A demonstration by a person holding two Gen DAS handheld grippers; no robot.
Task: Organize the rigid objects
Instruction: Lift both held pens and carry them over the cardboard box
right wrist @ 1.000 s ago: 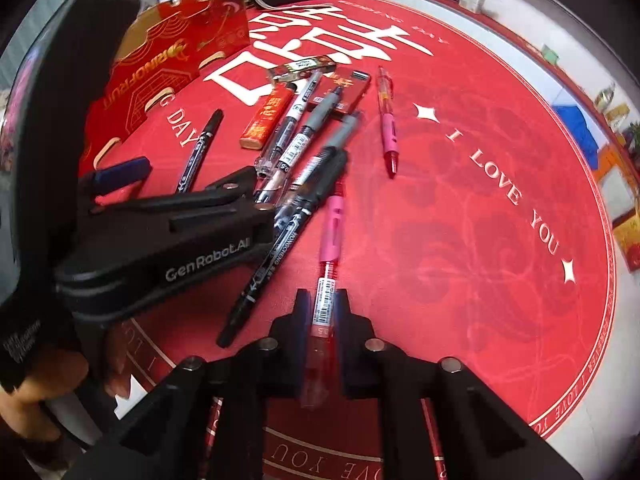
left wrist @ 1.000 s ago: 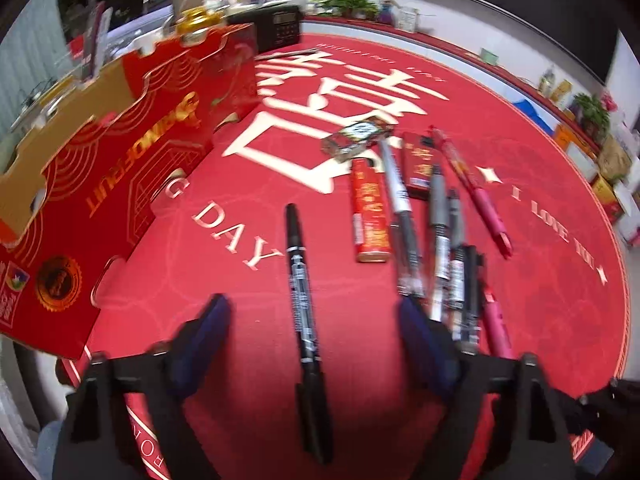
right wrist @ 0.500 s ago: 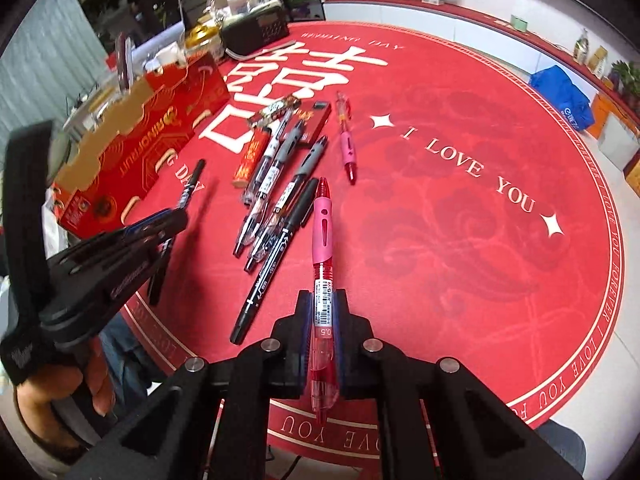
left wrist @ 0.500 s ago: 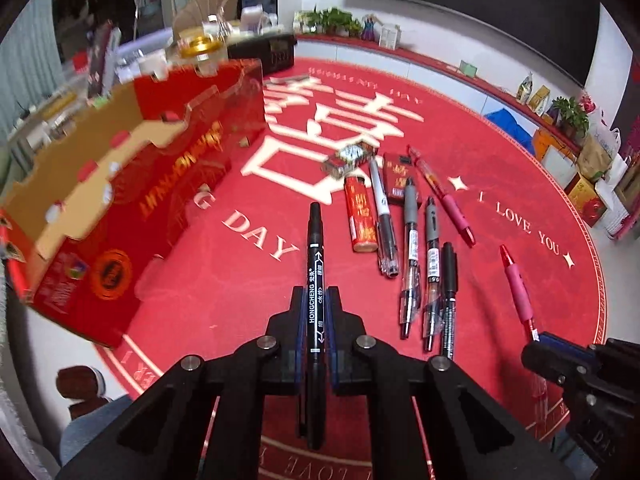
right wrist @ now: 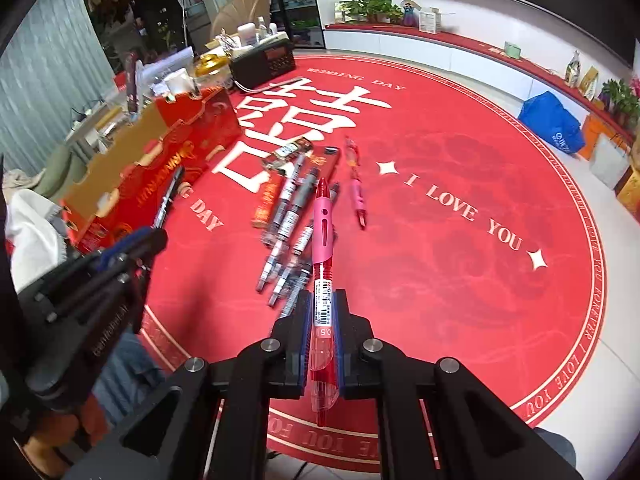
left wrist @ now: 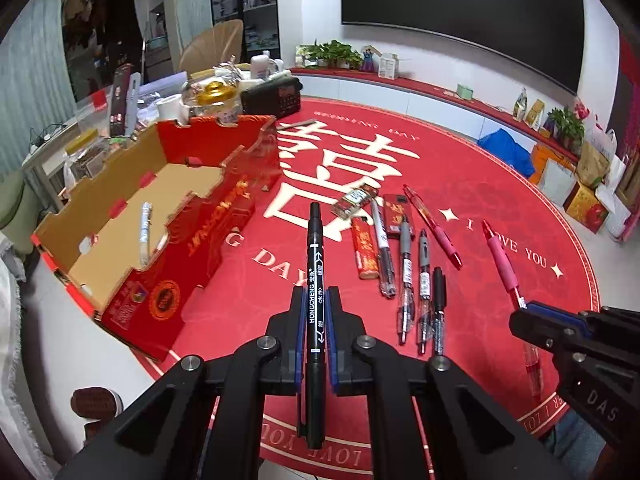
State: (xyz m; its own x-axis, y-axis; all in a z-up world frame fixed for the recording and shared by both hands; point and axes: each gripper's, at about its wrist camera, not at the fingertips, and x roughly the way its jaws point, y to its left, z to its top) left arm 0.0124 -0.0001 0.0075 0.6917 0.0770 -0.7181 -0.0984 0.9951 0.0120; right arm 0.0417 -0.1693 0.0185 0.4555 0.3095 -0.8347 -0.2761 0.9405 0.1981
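Both pens now lifted: HONGCHENG marker in left jaws, red 0.5 pen in right.

A black marker is clamped between the blue pads of the left gripper, its cap pointing away over the red round mat. An open red cardboard box is seen at left, with a white pen lying inside. A row of pens and a red lighter is laid out on the mat. At right, a pink pen is gripped by the right gripper.
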